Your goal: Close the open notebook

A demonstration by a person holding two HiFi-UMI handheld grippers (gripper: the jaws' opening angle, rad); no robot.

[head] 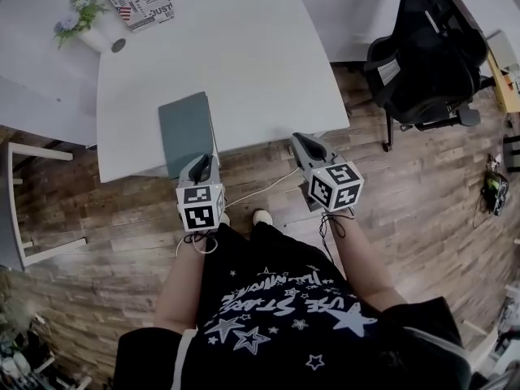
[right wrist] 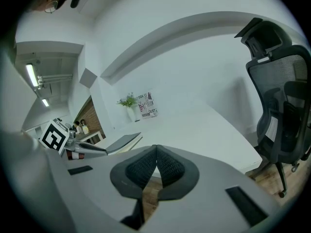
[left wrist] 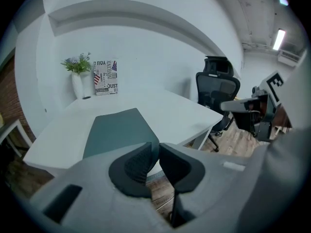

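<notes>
Vase [head: 104, 41] holding a green sprig, far-left corner of the table [head: 252, 63]. Notebook [head: 185, 132], dark green, cover down, flat at the near edge; bare top rightward. Left gripper [head: 204, 164] by its near corner, jaws together, empty. Right gripper [head: 303, 142] at the table edge, jaws together, empty. Office chair [head: 422, 59], right; mesh back visible only in the gripper views.

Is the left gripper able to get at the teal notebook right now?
Probably yes: the left gripper is right at the near edge of the notebook, at the front of the table, and nothing lies between them.
</notes>
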